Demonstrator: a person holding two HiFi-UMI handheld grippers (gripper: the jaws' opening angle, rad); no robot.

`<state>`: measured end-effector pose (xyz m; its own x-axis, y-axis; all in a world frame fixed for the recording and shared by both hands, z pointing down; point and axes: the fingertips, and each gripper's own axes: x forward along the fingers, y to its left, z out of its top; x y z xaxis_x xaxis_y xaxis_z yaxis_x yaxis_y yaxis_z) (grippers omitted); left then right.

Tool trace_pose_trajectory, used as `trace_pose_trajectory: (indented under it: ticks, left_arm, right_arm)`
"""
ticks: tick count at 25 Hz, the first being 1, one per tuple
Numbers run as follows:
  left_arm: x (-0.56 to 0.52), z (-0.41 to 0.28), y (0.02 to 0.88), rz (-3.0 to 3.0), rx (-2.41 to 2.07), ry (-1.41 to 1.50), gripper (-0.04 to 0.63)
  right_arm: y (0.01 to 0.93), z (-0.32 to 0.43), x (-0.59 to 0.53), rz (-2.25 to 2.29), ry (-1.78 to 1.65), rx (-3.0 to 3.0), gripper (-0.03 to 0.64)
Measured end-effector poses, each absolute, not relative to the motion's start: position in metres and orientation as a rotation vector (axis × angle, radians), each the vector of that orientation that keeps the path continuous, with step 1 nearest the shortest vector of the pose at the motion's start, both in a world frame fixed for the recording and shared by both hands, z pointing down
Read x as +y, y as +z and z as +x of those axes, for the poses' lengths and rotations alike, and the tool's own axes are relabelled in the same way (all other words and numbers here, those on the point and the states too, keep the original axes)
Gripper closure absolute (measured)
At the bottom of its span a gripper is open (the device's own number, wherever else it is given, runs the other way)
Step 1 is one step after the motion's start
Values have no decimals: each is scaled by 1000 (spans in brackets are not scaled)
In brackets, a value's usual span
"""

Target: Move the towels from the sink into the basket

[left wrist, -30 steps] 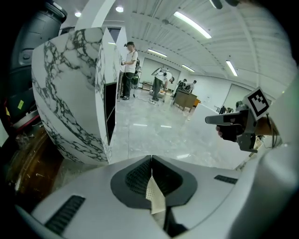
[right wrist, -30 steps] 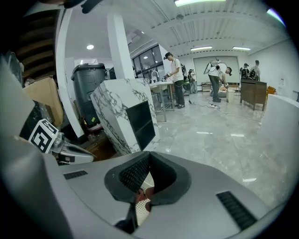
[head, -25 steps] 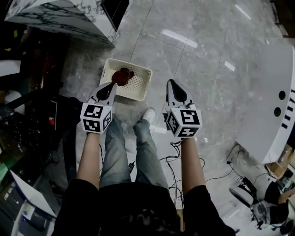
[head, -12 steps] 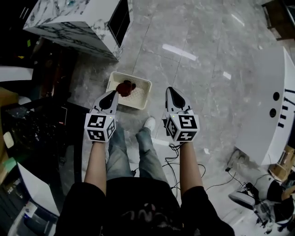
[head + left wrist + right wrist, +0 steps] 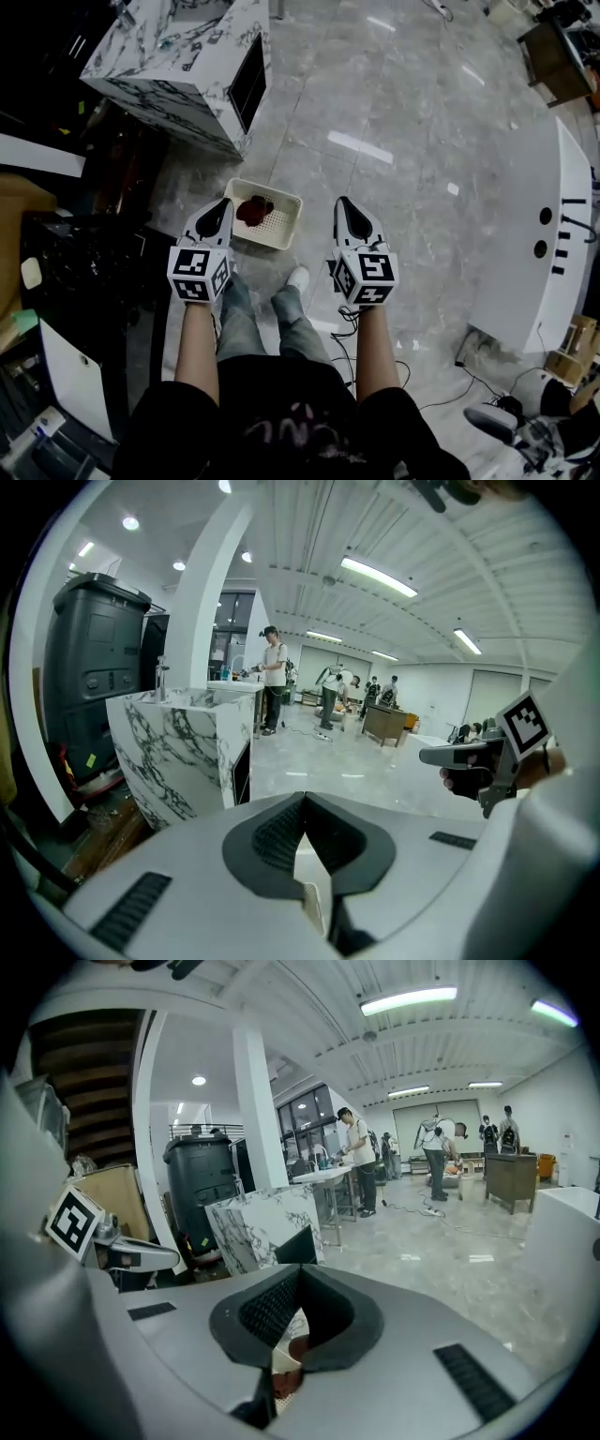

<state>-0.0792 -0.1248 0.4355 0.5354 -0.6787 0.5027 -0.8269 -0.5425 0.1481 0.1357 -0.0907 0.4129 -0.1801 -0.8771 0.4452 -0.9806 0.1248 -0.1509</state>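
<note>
A cream perforated basket (image 5: 281,225) stands on the floor in front of the person's feet, with a dark red towel (image 5: 254,210) lying in its left half. My left gripper (image 5: 223,201) hangs high above the basket's left edge, jaws shut and empty. My right gripper (image 5: 343,200) is level with it, to the right of the basket, also shut with nothing held. In the right gripper view the red towel (image 5: 292,1350) shows far below through the gap under the closed jaws. The marble sink counter (image 5: 178,66) stands beyond the basket; its basin is not visible.
A dark cluttered bench (image 5: 75,272) runs along the left. A white curved unit (image 5: 544,244) stands at the right, with cables (image 5: 441,375) on the floor near it. A black bin (image 5: 94,667) stands behind the marble counter (image 5: 183,752). People stand in the far hall.
Both grippers have risen together, still shut and empty. The basket with the red towel now looks smaller and farther below, and more of the marble counter has come into view.
</note>
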Motion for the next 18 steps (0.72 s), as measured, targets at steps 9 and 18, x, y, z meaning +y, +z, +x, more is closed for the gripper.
trace_pose_trajectory:
  ticks: [9, 18]
  left_arm:
    - [-116, -90, 373, 2425, -1329, 469, 580]
    - [-110, -95, 311, 2492, -1417, 408, 580]
  right_arm:
    - [350, 134, -86, 1840, 522, -2216, 601]
    - [301, 138, -73, 1886, 456, -2255, 602]
